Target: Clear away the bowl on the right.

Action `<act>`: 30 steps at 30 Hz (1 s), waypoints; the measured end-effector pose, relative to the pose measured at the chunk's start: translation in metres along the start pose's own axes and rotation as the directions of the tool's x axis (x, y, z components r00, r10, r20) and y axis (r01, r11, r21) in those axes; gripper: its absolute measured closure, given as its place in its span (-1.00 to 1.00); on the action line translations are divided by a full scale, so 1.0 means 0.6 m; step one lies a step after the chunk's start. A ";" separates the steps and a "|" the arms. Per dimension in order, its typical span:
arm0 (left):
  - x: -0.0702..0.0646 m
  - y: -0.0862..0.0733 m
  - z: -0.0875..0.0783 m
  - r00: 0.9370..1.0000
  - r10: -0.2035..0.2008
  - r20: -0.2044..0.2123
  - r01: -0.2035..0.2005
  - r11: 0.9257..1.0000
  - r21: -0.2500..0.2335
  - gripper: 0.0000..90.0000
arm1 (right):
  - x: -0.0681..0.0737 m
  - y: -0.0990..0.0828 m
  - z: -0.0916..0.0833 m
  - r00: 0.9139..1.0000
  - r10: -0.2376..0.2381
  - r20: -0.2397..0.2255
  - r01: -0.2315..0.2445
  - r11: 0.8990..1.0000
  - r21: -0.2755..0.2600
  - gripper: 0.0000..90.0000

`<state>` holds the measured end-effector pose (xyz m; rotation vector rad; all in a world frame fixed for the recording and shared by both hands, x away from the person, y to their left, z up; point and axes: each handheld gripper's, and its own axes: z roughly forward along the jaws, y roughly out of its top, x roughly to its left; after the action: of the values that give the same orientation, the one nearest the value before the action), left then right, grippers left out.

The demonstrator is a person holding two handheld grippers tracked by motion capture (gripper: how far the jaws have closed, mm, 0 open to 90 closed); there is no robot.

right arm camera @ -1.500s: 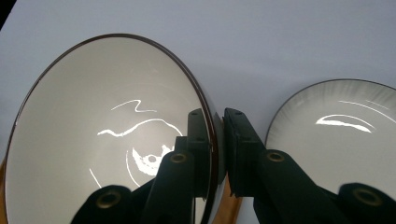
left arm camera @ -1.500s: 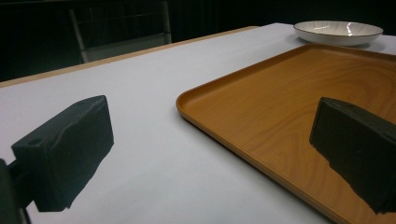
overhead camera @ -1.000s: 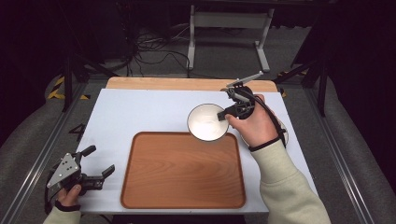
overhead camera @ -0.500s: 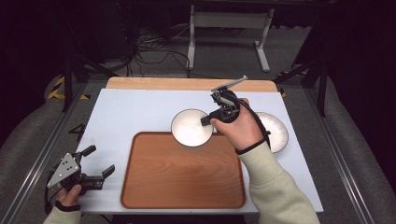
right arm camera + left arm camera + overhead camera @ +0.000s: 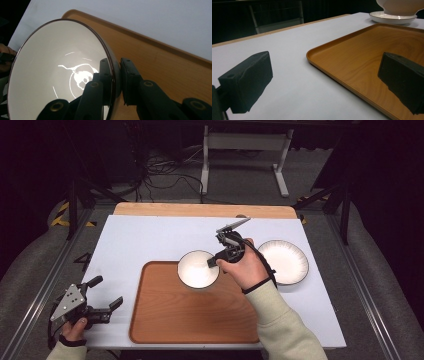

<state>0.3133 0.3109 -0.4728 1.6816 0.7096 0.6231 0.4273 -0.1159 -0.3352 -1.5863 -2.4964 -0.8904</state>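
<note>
A white bowl (image 5: 197, 269) with a dark rim hangs over the far edge of the wooden tray (image 5: 190, 320). My right gripper (image 5: 215, 261) is shut on its rim, one jaw inside and one outside. In the right gripper view the bowl (image 5: 50, 72) tilts toward the camera above the tray (image 5: 160, 65), with my right gripper (image 5: 116, 75) clamped on its rim. My left gripper (image 5: 106, 296) rests open at the table's near left corner, beside the tray. In the left gripper view, my left gripper (image 5: 324, 82) stands open over the tray's edge (image 5: 332, 67); the bowl (image 5: 399, 6) is far off.
A white plate (image 5: 286, 261) lies on the white table cover (image 5: 135, 240) right of the bowl, and it shows under the bowl as the plate (image 5: 393, 18) in the left gripper view. A wooden strip (image 5: 200, 210) borders the far table edge. Metal rails flank both sides.
My right hand has carried the bowl leftward and down, off the plate to above the tray's far edge. The plate is now uncovered. The left gripper has kept still.
</note>
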 end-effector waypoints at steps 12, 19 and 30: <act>0.000 0.000 0.000 1.000 0.003 0.001 -0.003 1.000 0.002 -0.99 | -0.006 -0.016 0.045 1.000 0.009 -0.004 -0.009 0.999 0.044 0.79; 0.000 0.000 -0.001 1.000 0.004 0.003 -0.004 1.000 0.005 -0.99 | -0.008 -0.023 0.060 1.000 0.001 0.006 -0.002 0.998 0.059 0.78; 0.001 0.000 -0.001 1.000 0.007 0.006 -0.007 1.000 0.007 -0.99 | -0.012 -0.037 0.087 1.000 0.004 0.012 -0.005 0.996 0.085 0.77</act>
<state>0.3132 0.3114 -0.4725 1.6920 0.7027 0.6216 0.4253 -0.1030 -0.3909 -1.5757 -2.5013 -0.7656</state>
